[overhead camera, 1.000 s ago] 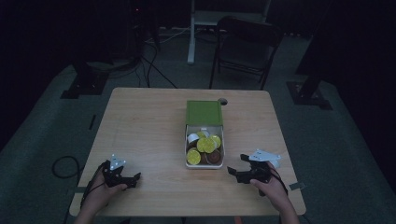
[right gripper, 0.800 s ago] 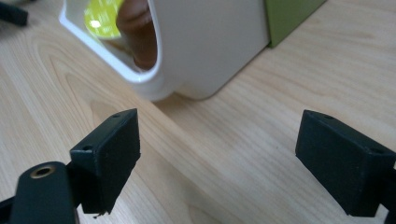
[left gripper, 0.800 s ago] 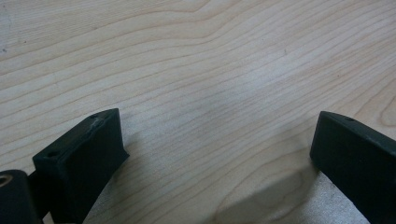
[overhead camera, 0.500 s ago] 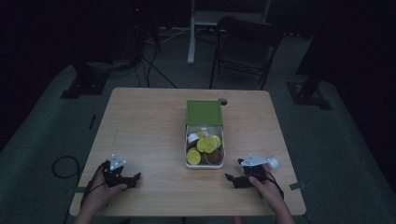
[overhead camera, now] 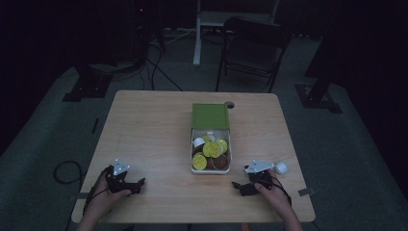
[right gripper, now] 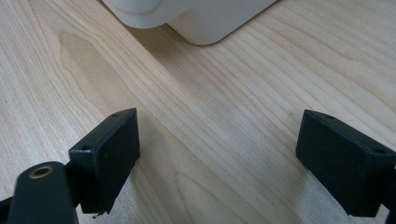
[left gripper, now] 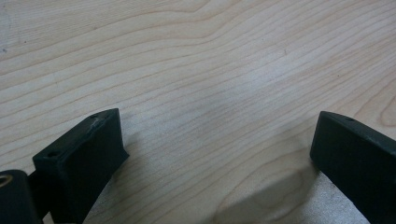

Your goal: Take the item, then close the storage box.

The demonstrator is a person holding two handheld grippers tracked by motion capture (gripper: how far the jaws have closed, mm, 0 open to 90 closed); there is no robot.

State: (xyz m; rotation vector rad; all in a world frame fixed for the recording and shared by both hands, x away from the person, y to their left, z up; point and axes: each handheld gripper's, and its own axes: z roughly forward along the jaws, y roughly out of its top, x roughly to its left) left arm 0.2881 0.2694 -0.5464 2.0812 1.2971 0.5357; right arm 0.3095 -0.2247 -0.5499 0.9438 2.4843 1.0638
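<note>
wooden table (overhead camera: 154, 130) carries a white box (overhead camera: 210, 169) of yellow and brown capsules (overhead camera: 211, 149) at its middle, green lid (overhead camera: 210, 116) behind. right gripper (overhead camera: 237, 186) rests near the box's corner, left gripper (overhead camera: 139, 183) well apart, both with jaws spread and empty. a hasty reach might shove the box.

Left gripper (overhead camera: 139, 183) low, fingers (left gripper: 84, 154) spread wide, right gripper (overhead camera: 236, 185) likewise (both hand-held)

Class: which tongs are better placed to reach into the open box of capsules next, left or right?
Right. The right tongs sit open close beside the white box of capsules; its corner shows ahead in their view. The left tongs rest farther off.
</note>
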